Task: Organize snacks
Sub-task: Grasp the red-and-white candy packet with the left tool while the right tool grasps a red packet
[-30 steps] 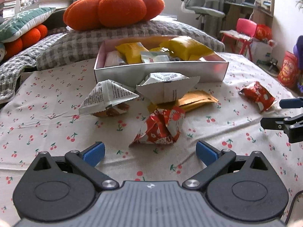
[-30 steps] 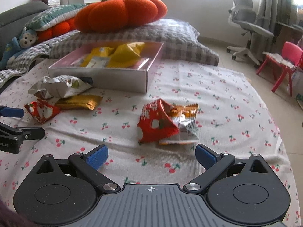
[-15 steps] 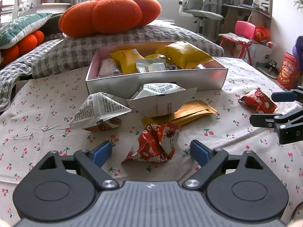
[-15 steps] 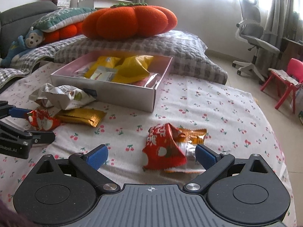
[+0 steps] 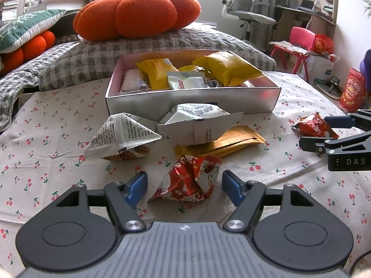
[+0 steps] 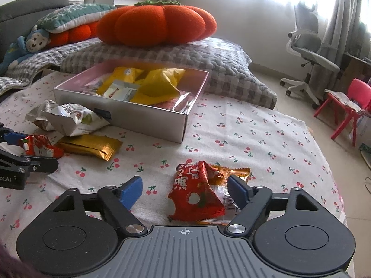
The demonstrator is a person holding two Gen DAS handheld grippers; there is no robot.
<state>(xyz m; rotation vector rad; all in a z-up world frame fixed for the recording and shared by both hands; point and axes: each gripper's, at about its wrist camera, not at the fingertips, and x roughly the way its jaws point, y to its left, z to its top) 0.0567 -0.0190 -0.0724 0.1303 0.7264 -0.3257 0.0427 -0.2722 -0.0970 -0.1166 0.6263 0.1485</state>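
- The red snack bag (image 5: 192, 180) lies crumpled on the cherry cloth (image 5: 46, 162), between the blue pads of the left gripper (image 5: 184, 185). The jaws are closing but not yet touching it. The slippery foil could squirt out.
- Another red bag (image 6: 197, 194) sits between the right gripper (image 6: 185, 191) pads, which are closing too. The right pad is beside a clear wrapper (image 6: 228, 202), so it might grab both.
- The box (image 5: 192, 102) is far off, already quite full; a bag could slide off the heap.
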